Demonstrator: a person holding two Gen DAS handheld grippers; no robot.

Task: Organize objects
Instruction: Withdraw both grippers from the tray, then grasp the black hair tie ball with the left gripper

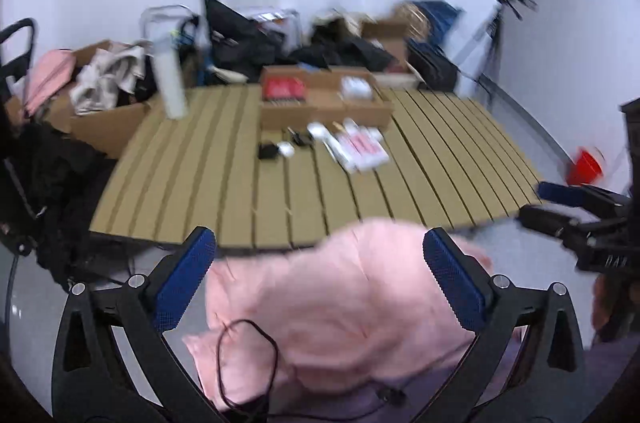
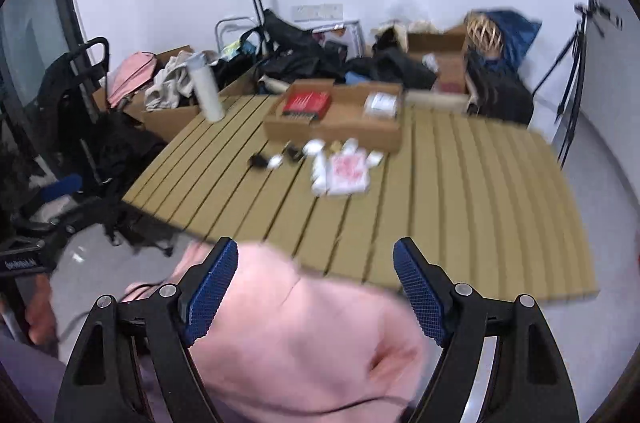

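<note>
One slatted worktop (image 2: 460,191) carries one cardboard tray (image 2: 340,127) and one white cylinder (image 2: 206,89). One pink cloth (image 2: 304,343) lies below two claws.

Soft pink cloth (image 1: 340,307), matt slatted wood table (image 1: 224,183), cardboard box (image 2: 340,127)

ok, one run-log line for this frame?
stage: between picks | left gripper: open, empty | right gripper: open, empty | small items: loose before cardboard tray | blur: heavy
</note>
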